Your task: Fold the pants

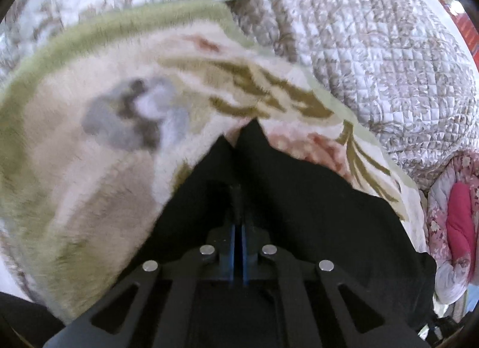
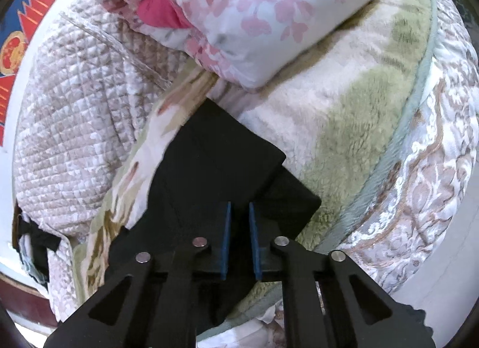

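Note:
The black pants [image 2: 221, 150] lie folded on a fleece blanket [image 2: 344, 126], with one squared corner pointing away from me. My right gripper [image 2: 239, 207] sits at their near edge. Its blue pads stand a narrow gap apart with black cloth pinched between them. In the left wrist view the pants [image 1: 314, 198] spread around and beneath my left gripper [image 1: 238, 192]. Its blue pads are nearly touching, and black cloth rises to a peak just past the tips. The fingertips themselves are lost against the dark fabric.
The cream fleece blanket [image 1: 89, 168] has a green border and flower prints. It lies over a quilted beige bedspread [image 1: 374, 63]. A rolled pink floral duvet [image 2: 254, 18] rests on the blanket beyond the pants. A red and blue hanging [image 2: 18, 48] is at the far left.

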### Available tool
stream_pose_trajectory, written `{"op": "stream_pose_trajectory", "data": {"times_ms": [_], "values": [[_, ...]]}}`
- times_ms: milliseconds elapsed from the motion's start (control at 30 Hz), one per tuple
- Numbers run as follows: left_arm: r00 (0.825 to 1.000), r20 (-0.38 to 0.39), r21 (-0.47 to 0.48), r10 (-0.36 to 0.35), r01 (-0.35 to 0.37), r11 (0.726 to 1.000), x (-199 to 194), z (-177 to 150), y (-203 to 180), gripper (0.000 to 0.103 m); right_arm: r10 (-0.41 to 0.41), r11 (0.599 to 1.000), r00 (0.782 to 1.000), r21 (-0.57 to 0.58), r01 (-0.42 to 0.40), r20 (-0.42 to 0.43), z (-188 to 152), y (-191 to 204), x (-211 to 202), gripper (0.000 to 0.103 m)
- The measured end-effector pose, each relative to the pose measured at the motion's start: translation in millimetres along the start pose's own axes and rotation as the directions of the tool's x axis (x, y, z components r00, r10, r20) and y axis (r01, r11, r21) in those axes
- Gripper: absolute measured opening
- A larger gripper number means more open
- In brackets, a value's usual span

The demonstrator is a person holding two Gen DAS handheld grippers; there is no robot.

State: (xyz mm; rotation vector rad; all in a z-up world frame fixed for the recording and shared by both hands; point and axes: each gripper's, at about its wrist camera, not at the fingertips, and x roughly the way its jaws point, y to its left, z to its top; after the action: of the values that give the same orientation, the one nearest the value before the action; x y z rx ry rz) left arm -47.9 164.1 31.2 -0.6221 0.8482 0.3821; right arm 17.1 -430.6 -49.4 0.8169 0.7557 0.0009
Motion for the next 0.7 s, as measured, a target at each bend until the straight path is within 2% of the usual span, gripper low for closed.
{"op": "stream_pose_trajectory", "data": {"times_ms": [100,167,267,333,433,500,533,567,700], "values": [[0.999,0.051,0.035,-0.009,0.007,0.999,-27.9,4.5,-2.5,0.004,0.033,0.999,0.999,-0.019,-0.032,0.019,1.8,4.7,-12.8,0.007],[0.997,0.075,0.052,-0.019,0.015,0.999,-44.3,6.2,-3.3,0.004,0.053,0.998,0.998,-0.028,-0.052,0.023,1.2,8.5,-18.4,0.0],[0.996,0.088,0.06,-0.026,0.021,0.998,-61.5,2.7,0.1,0.004,0.07,0.997,0.997,-0.039,-0.068,0.036,-2.2,11.3,-29.2,0.0],[0.997,0.078,0.062,-0.025,0.02,0.998,-64.1,-0.4,4.6,0.004,0.063,0.997,0.997,-0.04,-0.062,0.035,-3.6,9.3,-30.5,0.0],[1.0,0.023,0.055,0.006,-0.007,0.998,-49.9,-8.7,11.8,0.004,0.039,0.999,0.998,0.007,-0.038,-0.049,-3.9,-0.7,-15.7,0.0],[1.0,-0.001,0.042,0.004,-0.004,0.999,-43.7,-13.1,15.3,0.004,0.028,0.999,0.996,0.038,-0.024,-0.089,-5.3,-6.9,-8.9,0.019],[1.0,0.0,0.042,0.003,-0.003,0.999,-43.3,-13.5,15.3,0.004,0.037,0.998,0.995,0.047,-0.033,-0.09,-5.3,-8.0,-8.0,0.032],[1.0,0.003,0.042,-0.004,0.004,0.999,-44.2,-12.4,14.7,0.004,0.054,0.997,0.995,0.053,-0.049,-0.09,-4.5,-8.1,-6.5,0.04],[0.999,0.037,0.051,-0.031,0.029,0.998,-52.4,-2.2,9.7,0.004,0.064,0.997,0.994,0.056,-0.059,-0.088,1.7,-4.4,2.4,0.041]]}}
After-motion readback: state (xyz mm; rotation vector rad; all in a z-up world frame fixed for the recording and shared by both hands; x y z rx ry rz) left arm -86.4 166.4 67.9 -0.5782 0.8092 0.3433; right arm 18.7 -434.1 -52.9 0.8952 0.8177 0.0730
